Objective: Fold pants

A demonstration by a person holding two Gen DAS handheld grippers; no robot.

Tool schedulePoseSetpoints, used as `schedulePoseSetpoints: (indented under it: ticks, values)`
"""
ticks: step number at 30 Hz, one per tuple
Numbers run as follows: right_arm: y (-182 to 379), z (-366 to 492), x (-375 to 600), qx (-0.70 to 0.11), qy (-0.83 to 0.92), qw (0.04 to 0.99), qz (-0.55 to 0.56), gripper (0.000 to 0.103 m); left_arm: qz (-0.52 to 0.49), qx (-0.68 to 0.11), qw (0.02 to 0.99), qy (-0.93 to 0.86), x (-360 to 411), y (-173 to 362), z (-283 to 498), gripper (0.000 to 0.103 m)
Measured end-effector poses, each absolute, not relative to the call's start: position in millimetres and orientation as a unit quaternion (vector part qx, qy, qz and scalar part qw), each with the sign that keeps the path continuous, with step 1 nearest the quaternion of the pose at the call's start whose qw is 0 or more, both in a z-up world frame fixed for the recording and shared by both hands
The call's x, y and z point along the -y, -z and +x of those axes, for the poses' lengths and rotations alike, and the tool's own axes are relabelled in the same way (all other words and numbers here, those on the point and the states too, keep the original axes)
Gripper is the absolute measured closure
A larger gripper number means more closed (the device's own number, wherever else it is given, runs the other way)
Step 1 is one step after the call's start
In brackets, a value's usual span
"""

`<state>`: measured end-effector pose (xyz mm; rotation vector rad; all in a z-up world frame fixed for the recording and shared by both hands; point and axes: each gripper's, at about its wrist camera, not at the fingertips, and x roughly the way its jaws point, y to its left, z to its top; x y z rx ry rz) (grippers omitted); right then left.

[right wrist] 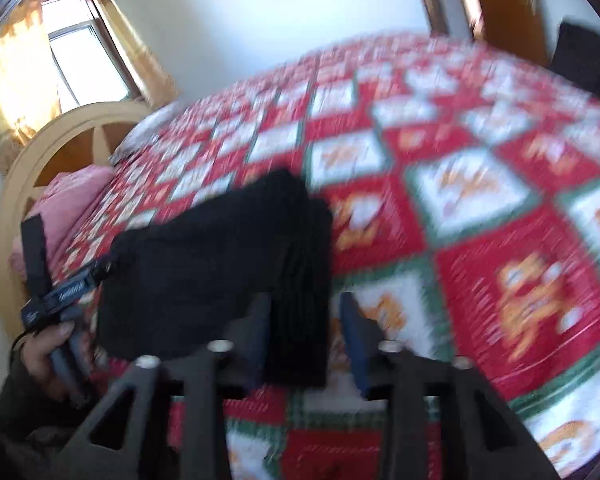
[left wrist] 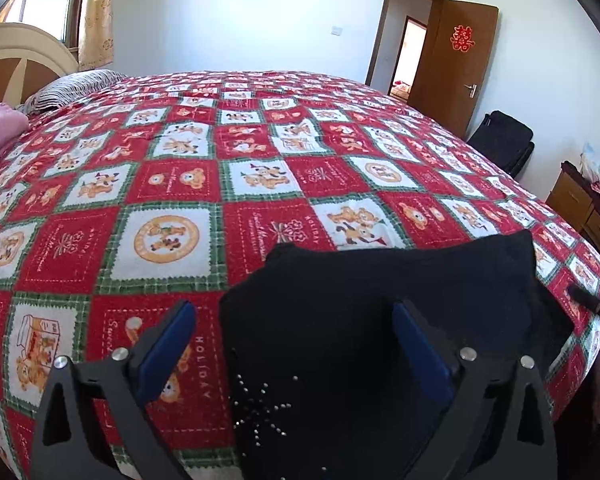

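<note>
The black pants lie folded in a compact bundle near the front edge of the bed, with a small stud pattern on the near part. My left gripper is open, its blue pads wide apart, with the pants' left edge between the jaws. In the blurred right wrist view the pants sit left of centre. My right gripper is open, with the bundle's right edge between its fingers. The left gripper and the hand holding it show at the pants' left side.
The bed carries a red, white and green checked blanket. A pink cloth and striped pillow lie by the headboard. A black bag, an open brown door and a wooden cabinet stand to the right.
</note>
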<state>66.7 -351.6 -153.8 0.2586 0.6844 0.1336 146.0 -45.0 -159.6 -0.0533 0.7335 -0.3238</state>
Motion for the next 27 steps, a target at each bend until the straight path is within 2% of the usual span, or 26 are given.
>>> schedulePoseSetpoints:
  ticks: [2,3,4,8,11,13,19,26,27]
  values:
    - [130.4,70.8,337.1,-0.295,-0.1,0.944,0.108,0.043,-0.027,-0.354,0.922,0.157,45.5,156.7,142.7,0.002]
    - [123.5,77.2,328.4,-0.287,-0.126,0.944,0.102,0.033,-0.029,-0.351,0.922,0.161,45.5,154.9,140.3,0.002]
    - [120.5,87.7,319.6,-0.286,-0.157,0.94,0.103,0.028,-0.029,-0.348,0.923,0.164,45.7,153.6,137.8,0.002]
    - [140.0,133.2,307.7,-0.328,-0.209,0.909,0.149,0.028,-0.009,-0.347,0.923,0.164,46.2,156.6,132.1,0.002]
    - [175.8,168.1,323.4,-0.401,-0.153,0.883,0.192,0.028,-0.014,-0.365,0.917,0.159,40.1,167.7,135.4,0.002]
    - [184.7,166.8,335.7,-0.388,-0.167,0.877,0.227,0.028,-0.028,-0.373,0.913,0.161,35.7,172.4,135.9,0.002]
    - [165.8,135.8,337.0,-0.372,-0.147,0.893,0.204,0.028,-0.027,-0.374,0.913,0.16,32.8,174.4,129.0,0.001]
    - [163.6,77.8,327.2,-0.374,-0.155,0.905,0.134,0.029,-0.032,-0.375,0.913,0.157,25.9,174.8,124.3,0.001]
    - [169.9,76.1,327.5,-0.382,-0.151,0.903,0.129,0.034,-0.034,-0.376,0.912,0.157,25.4,175.8,124.8,0.001]
